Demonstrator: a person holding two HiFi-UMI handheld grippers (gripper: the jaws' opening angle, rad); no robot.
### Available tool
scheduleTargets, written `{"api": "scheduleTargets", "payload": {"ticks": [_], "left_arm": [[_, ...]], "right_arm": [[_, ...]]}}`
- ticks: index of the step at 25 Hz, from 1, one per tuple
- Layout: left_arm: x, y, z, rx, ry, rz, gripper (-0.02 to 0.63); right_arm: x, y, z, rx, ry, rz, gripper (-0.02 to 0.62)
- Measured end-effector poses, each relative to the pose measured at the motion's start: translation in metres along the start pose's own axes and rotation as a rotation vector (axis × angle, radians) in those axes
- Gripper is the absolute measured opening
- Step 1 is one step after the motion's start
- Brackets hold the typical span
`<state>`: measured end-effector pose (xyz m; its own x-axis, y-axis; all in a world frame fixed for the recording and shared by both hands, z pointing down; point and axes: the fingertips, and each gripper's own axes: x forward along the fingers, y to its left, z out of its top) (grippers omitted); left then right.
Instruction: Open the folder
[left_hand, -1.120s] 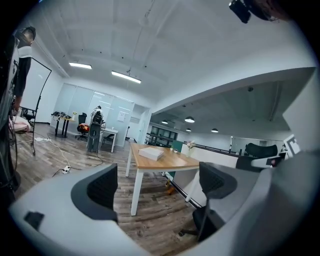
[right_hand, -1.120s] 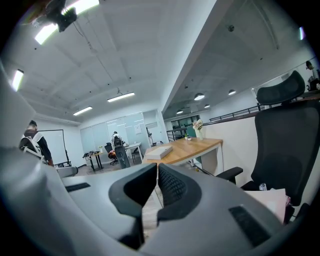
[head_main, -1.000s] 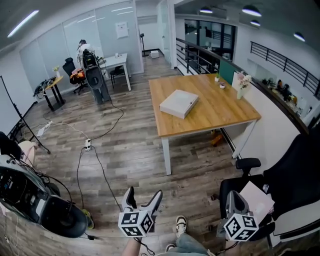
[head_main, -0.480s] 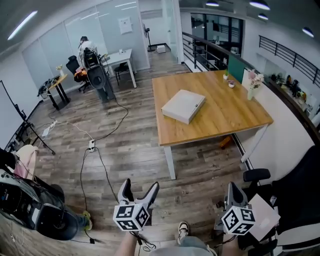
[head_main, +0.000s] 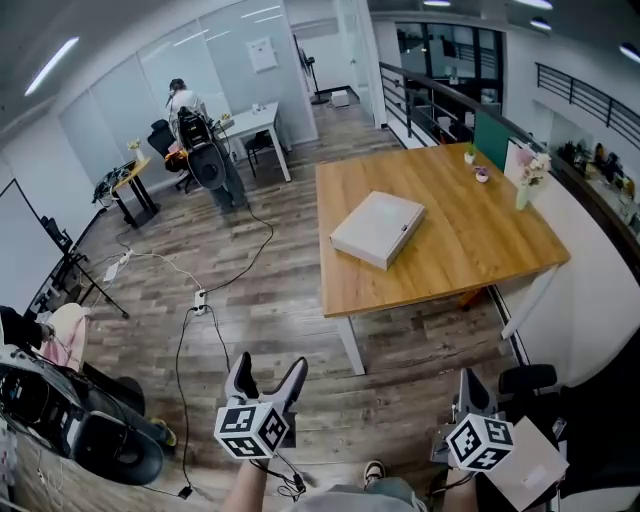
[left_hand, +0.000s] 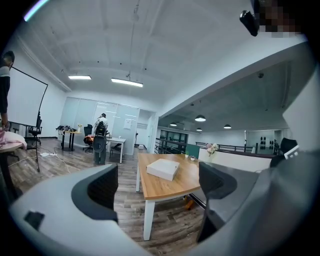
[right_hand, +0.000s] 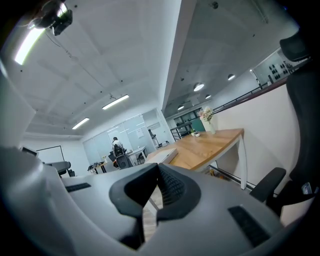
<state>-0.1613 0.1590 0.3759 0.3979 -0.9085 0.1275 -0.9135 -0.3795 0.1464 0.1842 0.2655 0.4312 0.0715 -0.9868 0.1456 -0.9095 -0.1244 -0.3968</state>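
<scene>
A closed white folder (head_main: 378, 228) lies flat on the wooden table (head_main: 470, 230), well ahead of both grippers. My left gripper (head_main: 268, 368) hangs low over the floor, jaws wide apart and empty. In the left gripper view the folder (left_hand: 163, 168) shows far off between the jaws of the left gripper (left_hand: 159, 187), on the table (left_hand: 167, 186). My right gripper (head_main: 468, 384) is low at the right, jaws shut together on nothing. In the right gripper view, the right gripper (right_hand: 157, 190) has its pads closed, and the folder (right_hand: 161, 156) and table (right_hand: 210, 145) lie beyond.
Cables and a power strip (head_main: 200, 298) trail over the wood floor between me and the table. Black equipment (head_main: 70, 410) sits at the lower left, a black office chair (head_main: 560, 400) at the lower right. A flower vase (head_main: 526, 180) stands on the table's far edge. A person (head_main: 185, 100) is at a distant desk.
The table and folder have shifted right and lower in the head view, closer to me. Both grippers stay low, the left open and the right shut as before.
</scene>
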Motion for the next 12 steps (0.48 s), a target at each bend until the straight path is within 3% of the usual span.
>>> {"api": "scheduleTargets", "payload": {"ticks": [12], "left_arm": [[0.071, 0.005, -0.017, -0.051, 0.01, -0.02, 0.512]], "right_arm": [[0.059, -0.013, 0.013, -0.058, 0.034, -0.031, 0.002]]}}
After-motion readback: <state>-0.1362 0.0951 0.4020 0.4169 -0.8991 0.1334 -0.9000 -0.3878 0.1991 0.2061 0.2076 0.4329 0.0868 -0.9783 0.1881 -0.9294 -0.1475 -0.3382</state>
